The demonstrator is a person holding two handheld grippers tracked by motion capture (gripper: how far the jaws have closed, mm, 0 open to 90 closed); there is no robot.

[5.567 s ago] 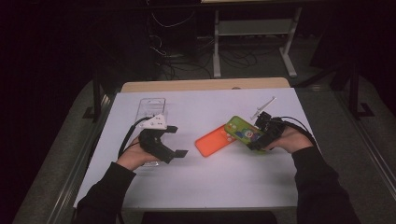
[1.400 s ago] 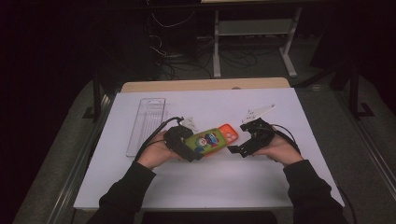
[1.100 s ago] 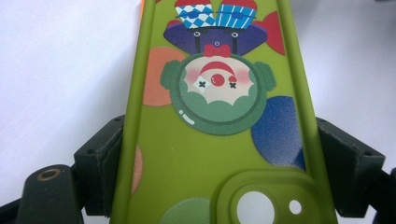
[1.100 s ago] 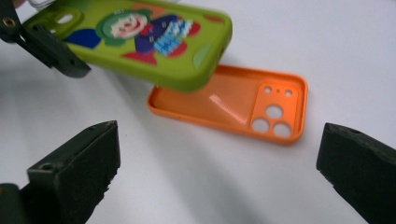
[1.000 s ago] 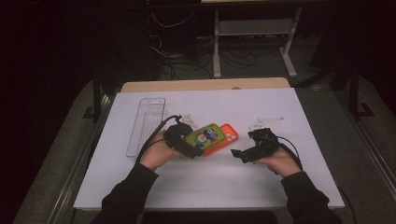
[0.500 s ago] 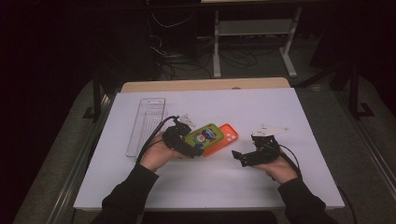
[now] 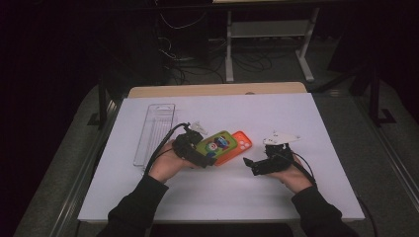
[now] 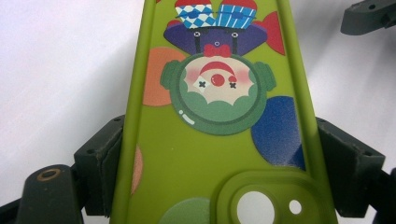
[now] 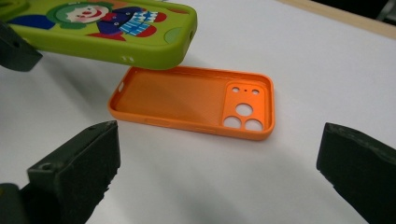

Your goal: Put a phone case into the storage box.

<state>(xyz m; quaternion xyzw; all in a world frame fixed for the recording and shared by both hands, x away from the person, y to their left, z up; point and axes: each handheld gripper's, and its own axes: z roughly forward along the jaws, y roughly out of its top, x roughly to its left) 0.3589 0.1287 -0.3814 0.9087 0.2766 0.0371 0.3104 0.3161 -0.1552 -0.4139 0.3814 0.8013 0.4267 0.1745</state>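
Left gripper [image 7: 205, 157] is clamped on the green phone case [image 7: 216, 144], jaws pressing its two long edges w/ the case between them; in the left gripper view the pads [image 8: 105, 158] sit tight against both sides of the case [image 8: 219, 121], clown print facing the camera, camera cutout near the jaw end. Landmark = orange phone case [image 7: 236, 148], lying flat on the white table sheet [image 7: 316, 123], open side up. In the right gripper view the green case [image 9: 100, 30] hangs above the orange case [image 9: 196, 100], off the sheet, overlapping its far long edge, lens holes of the orange one toward the view's right. Right gripper [image 7: 252, 165] is just right of the orange case in the high view, jaws spread wide w/ nothing between them, pointing at it but apart from it. Clear plastic tray [image 7: 155, 131] lies well left of the orange case, beyond the left hand [image 7: 168, 165]. Right hand [image 7: 291, 173] rests near the sheet's front edge, to the right of the orange case.
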